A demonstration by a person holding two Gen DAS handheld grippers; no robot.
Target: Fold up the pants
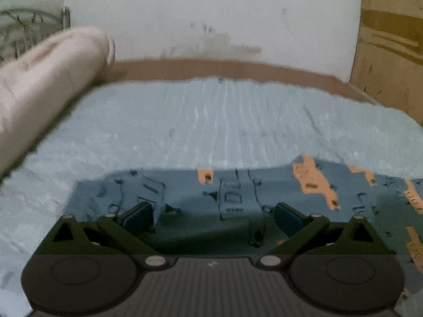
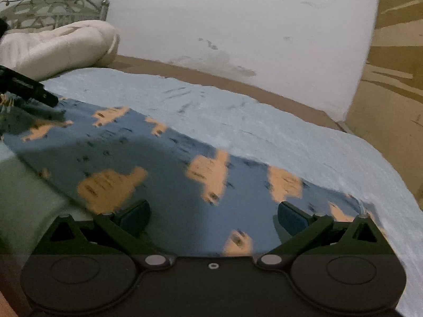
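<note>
- Blue patterned pants with orange patches [image 2: 169, 163] are lying spread flat on the pale blue textured bedspread [image 1: 211, 121] of a bed, near its front edge; the same pants [image 1: 238, 192] are filling the lower part of the left wrist view.
- The left gripper [image 1: 214, 215] is hovering low over the pants with its jaws spread wide; nothing is sitting between the blue-padded fingers [image 1: 138, 215], though whether the tips are touching the fabric cannot be told.
- The right gripper [image 2: 214, 215] is likewise hanging over the pants with its jaws wide apart and holding nothing; its blue pads [image 2: 292, 218] are standing above the cloth near the right end of the garment.
- In the right wrist view, the black body of the left gripper [image 2: 29, 87] is showing at the far left end of the pants.
- A cream-coloured rolled pillow [image 2: 60, 45] is resting at the far left corner of the bed, apart from the pants, in front of a grey metal scrollwork headboard [image 2: 47, 0].
- A white scuffed wall [image 1: 211, 18] is running behind the bed, and a brown wooden panelled cabinet [image 2: 394, 79] is standing at the right.
</note>
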